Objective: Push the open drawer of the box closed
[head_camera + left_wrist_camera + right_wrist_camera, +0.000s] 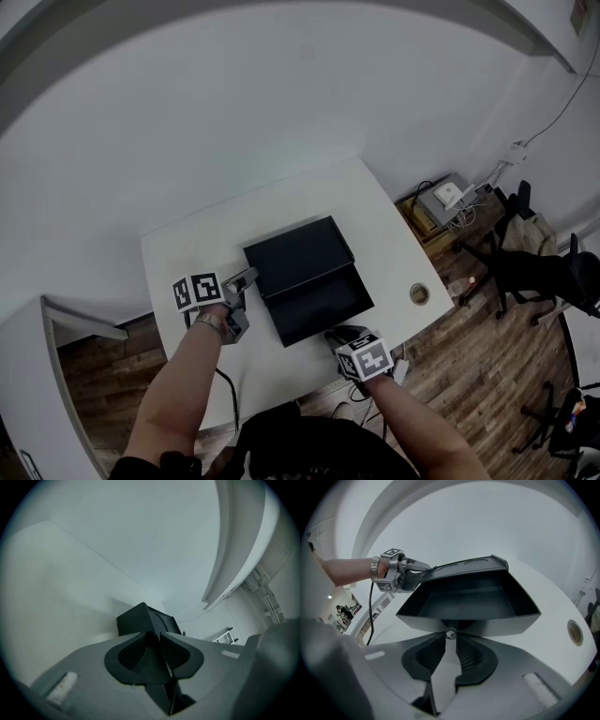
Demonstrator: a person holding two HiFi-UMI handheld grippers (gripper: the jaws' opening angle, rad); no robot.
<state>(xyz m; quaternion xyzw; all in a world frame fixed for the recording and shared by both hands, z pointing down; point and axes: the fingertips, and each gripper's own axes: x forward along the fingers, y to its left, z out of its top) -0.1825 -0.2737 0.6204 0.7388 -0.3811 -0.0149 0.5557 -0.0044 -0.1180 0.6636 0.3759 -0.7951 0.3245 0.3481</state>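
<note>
A black box (298,247) sits mid-table with its drawer (319,302) pulled out toward me. The right gripper view looks into the empty drawer (473,603), with a small metal knob (450,633) on its front panel. My right gripper (450,637) points down at that front, its tips closed on the knob. In the head view it (341,336) sits at the drawer's near right edge. My left gripper (246,279) is shut, its tips against the box's left side. In its own view the tips (155,637) meet just before the box's corner (143,617).
The white table (187,253) has a round cable hole (419,293) near its right edge, also seen in the right gripper view (574,632). A cable (226,386) hangs off the near edge. Black chairs (539,267) stand on the wooden floor to the right.
</note>
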